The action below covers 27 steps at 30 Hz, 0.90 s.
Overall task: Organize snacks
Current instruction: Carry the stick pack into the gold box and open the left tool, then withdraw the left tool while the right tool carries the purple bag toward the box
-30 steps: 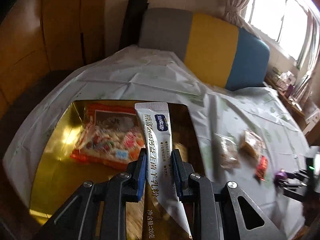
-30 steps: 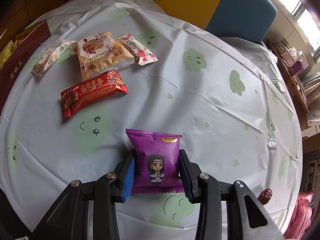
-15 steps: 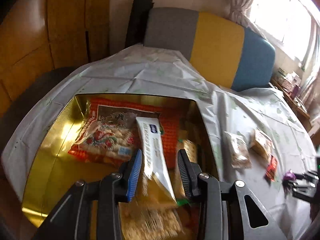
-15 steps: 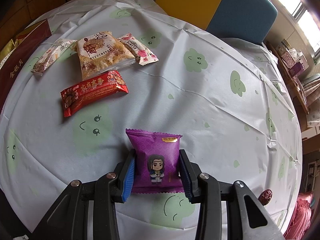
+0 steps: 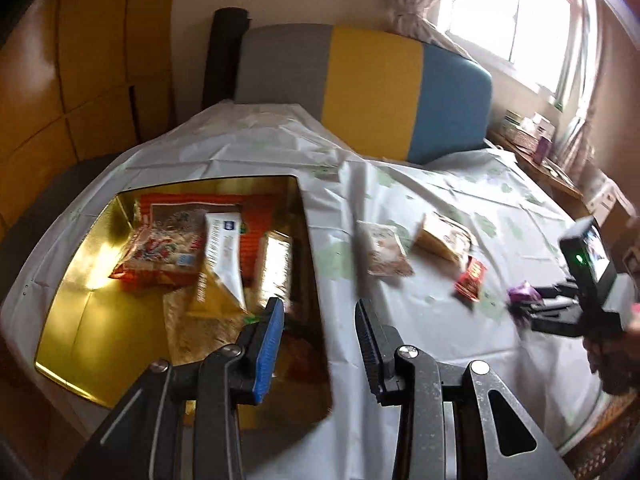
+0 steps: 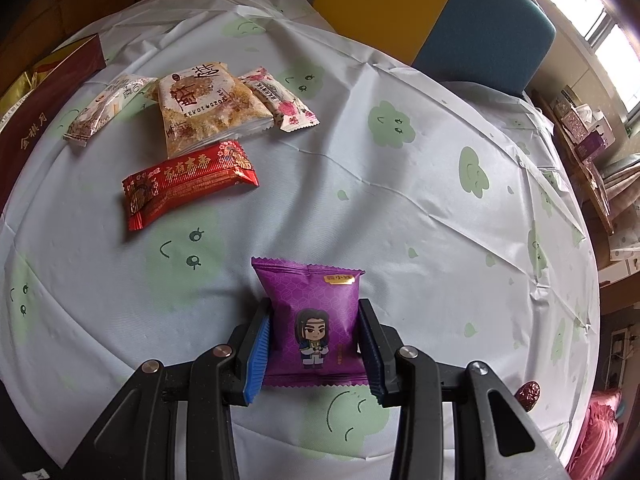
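A gold-lined box (image 5: 80, 320) sits at the table's left and holds several snack packs, among them a white sachet (image 5: 224, 256) lying on an orange pack (image 5: 160, 248). My left gripper (image 5: 320, 320) is open and empty above the box's right edge. My right gripper (image 6: 314, 332) is shut on a purple snack pack (image 6: 314, 320), held just above the tablecloth; it also shows in the left wrist view (image 5: 520, 294). On the cloth lie a red pack (image 6: 188, 184), a clear pack of yellow snack (image 6: 208, 108), a pink-flowered pack (image 6: 280, 100) and a small white pack (image 6: 104, 108).
The box's dark red side (image 6: 44, 96) is at the far left of the right wrist view. A red date (image 6: 528, 394) lies near the table's right edge. A grey, yellow and blue chair back (image 5: 380, 88) stands behind the table (image 5: 440, 184). Shelves with boxes (image 6: 580, 128) line the right.
My left gripper opened and let go of the white sachet, which dropped into the box. The gripper then swung right, off the box's middle. The right gripper held still with the purple pack.
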Motion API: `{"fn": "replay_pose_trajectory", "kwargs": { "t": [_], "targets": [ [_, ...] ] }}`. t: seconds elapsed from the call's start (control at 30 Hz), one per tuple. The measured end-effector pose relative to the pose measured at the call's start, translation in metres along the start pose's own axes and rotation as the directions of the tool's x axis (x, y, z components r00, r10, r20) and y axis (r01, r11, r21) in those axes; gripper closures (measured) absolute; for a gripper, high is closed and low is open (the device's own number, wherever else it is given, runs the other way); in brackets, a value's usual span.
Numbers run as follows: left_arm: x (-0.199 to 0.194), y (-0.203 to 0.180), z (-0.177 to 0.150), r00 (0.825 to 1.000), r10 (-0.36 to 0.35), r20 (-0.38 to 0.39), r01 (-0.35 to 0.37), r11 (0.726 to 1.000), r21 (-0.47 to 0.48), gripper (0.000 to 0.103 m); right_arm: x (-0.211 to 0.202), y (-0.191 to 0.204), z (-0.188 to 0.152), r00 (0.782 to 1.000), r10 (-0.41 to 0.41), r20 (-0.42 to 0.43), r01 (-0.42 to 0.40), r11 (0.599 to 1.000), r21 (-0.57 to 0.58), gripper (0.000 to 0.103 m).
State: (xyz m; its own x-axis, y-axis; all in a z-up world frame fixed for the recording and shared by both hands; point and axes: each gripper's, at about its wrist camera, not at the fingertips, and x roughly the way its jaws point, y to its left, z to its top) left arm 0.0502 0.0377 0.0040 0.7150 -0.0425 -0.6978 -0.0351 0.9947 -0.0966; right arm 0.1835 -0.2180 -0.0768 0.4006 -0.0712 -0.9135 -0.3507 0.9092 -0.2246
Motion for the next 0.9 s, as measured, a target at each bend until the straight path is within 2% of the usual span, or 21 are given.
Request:
{"fn": "replay_pose_trajectory", "kwargs": {
  "t": [0.37,0.5,0.83,0.9],
  "targets": [
    [-0.003,-0.043,-0.029,0.996,-0.086,-0.039,0.090,0.988,0.125,0.065,-0.001,0.001,-0.001,1.000,-0.003,0.003,0.003,1.000,-0.001,0.062],
    [0.008,-0.057,-0.045,0.988,-0.122,-0.089,0.135,0.978,0.162,0.065,-0.001,0.001,-0.001,1.000,-0.002,0.004,0.002,1.000,-0.003,0.062],
    [0.035,-0.080,-0.089,0.971,-0.144,-0.189,0.190,0.949,0.251,0.065,-0.001,0.001,-0.001,1.000,-0.002,0.008,0.002,1.000,-0.007,0.063],
    [0.035,-0.076,-0.091,0.971,-0.162,-0.176,0.203,0.949,0.242,0.065,-0.001,0.001,-0.001,1.000,0.000,0.008,0.000,1.000,-0.002,0.063]
  ]
}}
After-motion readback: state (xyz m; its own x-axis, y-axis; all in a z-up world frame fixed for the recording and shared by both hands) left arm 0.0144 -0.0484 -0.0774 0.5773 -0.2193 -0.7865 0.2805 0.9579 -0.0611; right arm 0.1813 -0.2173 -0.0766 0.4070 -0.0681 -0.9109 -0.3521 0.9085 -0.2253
